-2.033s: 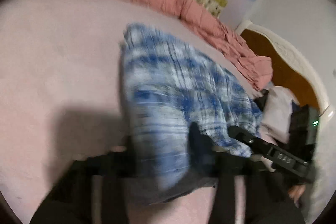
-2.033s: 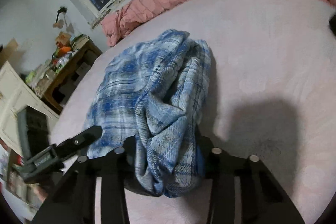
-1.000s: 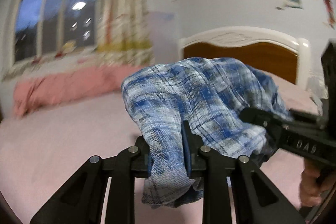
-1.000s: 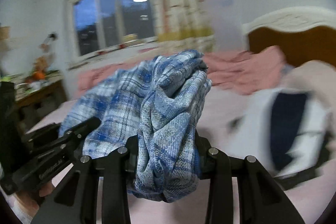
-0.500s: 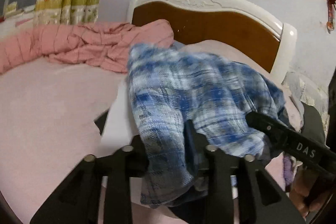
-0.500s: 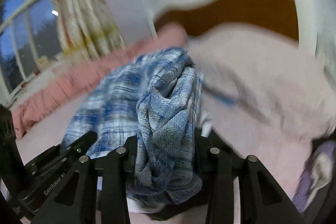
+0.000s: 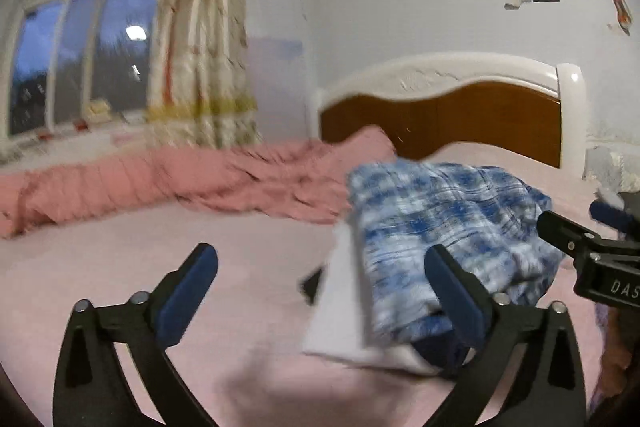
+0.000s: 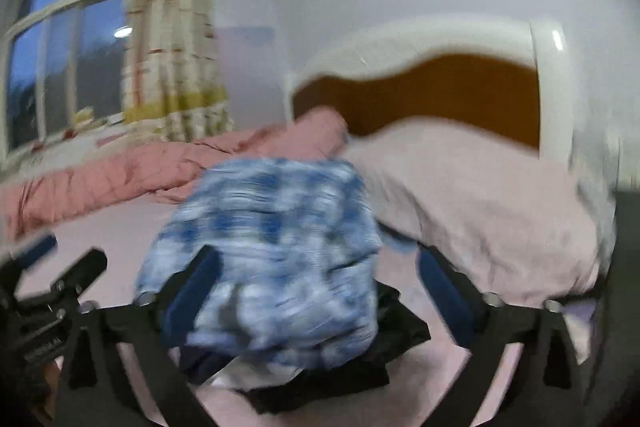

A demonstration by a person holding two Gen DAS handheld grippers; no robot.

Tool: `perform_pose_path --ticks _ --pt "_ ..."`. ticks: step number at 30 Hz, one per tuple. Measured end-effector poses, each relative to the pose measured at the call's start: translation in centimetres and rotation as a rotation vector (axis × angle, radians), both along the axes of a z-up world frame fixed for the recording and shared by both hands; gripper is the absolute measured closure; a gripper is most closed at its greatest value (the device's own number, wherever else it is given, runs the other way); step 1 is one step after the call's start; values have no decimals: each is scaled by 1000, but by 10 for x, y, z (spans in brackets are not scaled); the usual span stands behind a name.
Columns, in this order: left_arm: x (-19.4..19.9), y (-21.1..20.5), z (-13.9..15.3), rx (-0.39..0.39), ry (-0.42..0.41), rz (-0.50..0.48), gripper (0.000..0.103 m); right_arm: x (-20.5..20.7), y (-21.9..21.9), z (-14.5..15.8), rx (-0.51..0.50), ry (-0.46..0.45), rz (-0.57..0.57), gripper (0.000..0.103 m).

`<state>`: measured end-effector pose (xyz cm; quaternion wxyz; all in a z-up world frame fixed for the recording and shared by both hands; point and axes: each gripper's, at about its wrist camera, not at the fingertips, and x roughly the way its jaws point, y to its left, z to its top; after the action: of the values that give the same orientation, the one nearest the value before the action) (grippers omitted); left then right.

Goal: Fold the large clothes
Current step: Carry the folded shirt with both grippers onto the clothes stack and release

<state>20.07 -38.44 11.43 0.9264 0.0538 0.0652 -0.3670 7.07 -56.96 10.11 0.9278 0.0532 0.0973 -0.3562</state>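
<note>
A: Left wrist view. Where is the shirt [image 7: 444,227]?

B: The blue plaid shirt lies folded on a small pile of clothes on the pink bed [image 7: 120,267], its long side running away from the camera toward the headboard [image 7: 440,119]. A white garment [image 7: 344,311] shows under it. The left gripper [image 7: 320,279] is spread wide and holds nothing; its right finger sits just beside the shirt.

A: Any writing?

B: "DAS" on the right gripper [image 7: 592,259] at the frame's edge.

A: Right wrist view?

B: Blurred. The shirt [image 8: 276,251] rests on a black garment [image 8: 360,359]. The right gripper [image 8: 320,279] is wide apart, straddling the shirt without gripping it. The left gripper [image 8: 52,303] shows lettering too blurred to read.
</note>
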Motion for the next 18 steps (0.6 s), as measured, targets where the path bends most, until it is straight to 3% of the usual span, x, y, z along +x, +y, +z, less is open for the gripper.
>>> perform_pose_path --ticks 5,9,14,18 --pt "-15 74 -23 13 17 80 0 -12 47 -27 91 -19 93 0" --pt "-15 113 -47 19 33 142 0 -6 90 -59 40 43 106 0" --pt "-21 134 -73 -6 26 175 0 -5 116 -86 91 91 138 0" --pt "-28 133 -76 -1 -1 175 0 0 134 -105 31 151 77 0"
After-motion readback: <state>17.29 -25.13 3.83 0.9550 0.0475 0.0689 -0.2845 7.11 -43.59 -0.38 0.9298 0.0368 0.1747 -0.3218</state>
